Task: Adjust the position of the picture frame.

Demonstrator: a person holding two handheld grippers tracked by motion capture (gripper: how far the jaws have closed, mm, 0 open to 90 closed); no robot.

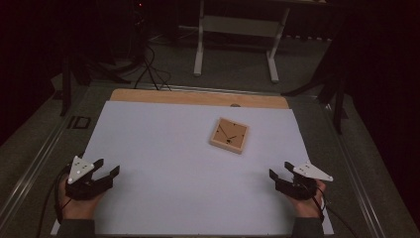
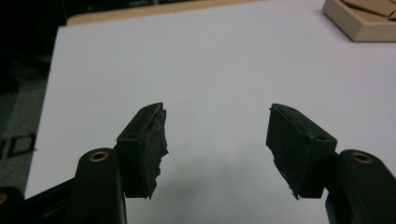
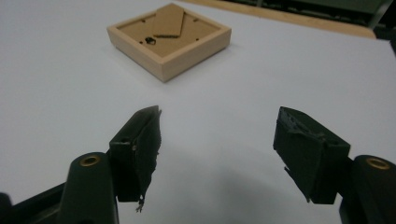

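A small square wooden frame lies back side up on the white sheet, right of centre; its brown backing carries a folded stand. The frame lies ahead of my right gripper, whose jaws stand wide apart with nothing between them. A corner of the frame appears at the top right of the left gripper view. My left gripper is open and empty over bare sheet. In the high view the left gripper rests near the sheet's front left corner and the right gripper near the front right.
The white sheet covers a wooden tabletop, whose bare strip shows at the far edge. Metal rails run along both sides of the table. Beyond it stand a white desk frame and loose cables on the dark floor.
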